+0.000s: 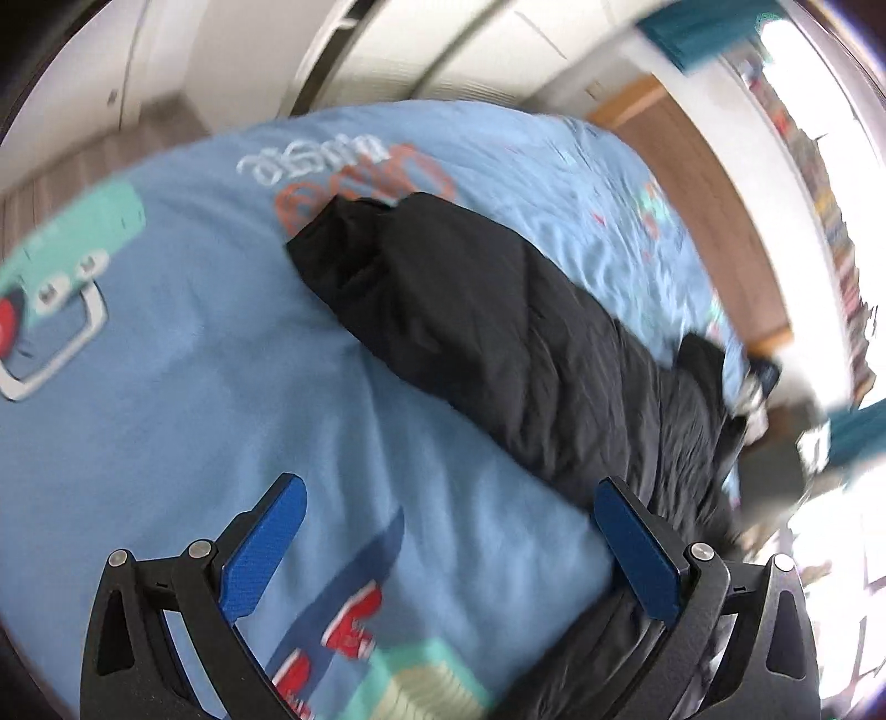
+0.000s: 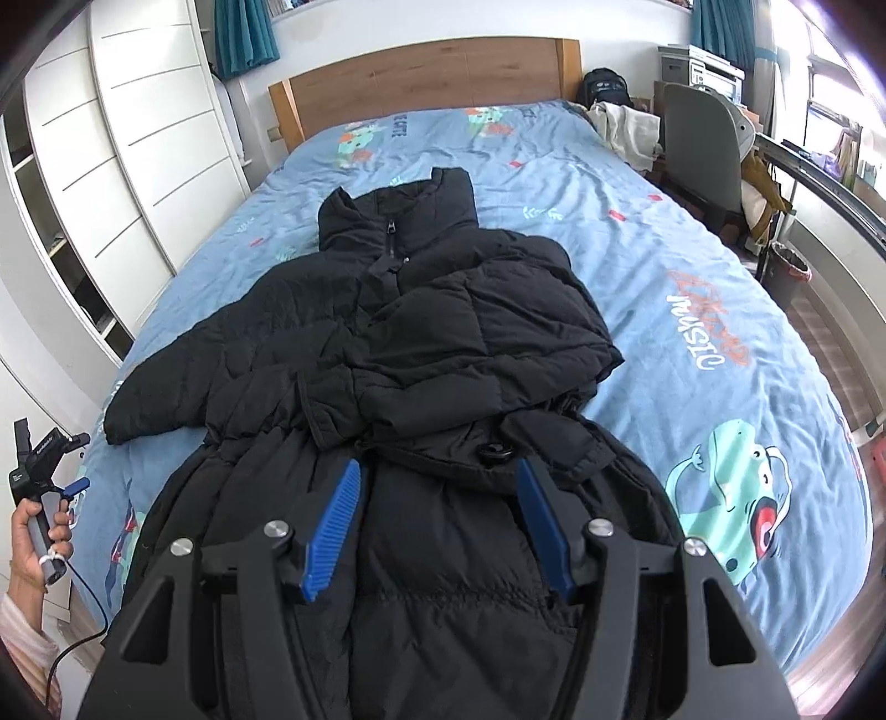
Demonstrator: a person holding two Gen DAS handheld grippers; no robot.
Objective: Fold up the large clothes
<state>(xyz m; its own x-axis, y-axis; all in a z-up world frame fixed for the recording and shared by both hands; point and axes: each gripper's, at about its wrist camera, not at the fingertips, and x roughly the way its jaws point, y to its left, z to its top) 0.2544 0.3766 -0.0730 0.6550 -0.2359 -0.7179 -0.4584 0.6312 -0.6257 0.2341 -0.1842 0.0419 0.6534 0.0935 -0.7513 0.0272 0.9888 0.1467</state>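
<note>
1. Blue cartoon-print bedding (image 2: 692,266) covers a bed with a wooden headboard (image 2: 432,77).
2. A black puffer jacket (image 2: 443,343) lies on it, collar toward the headboard, one sleeve folded across the chest.
3. The right gripper (image 2: 437,520) hovers half-open above the jacket's lower part, holding nothing.
4. The left gripper (image 1: 443,548) is open and empty over the bedding beside the other sleeve.

One black puffer jacket (image 2: 421,343), one bed (image 2: 692,288), one wooden headboard (image 2: 432,77), one grey chair (image 2: 703,144), two teal curtains (image 2: 243,33), one bin (image 2: 789,277).
</note>
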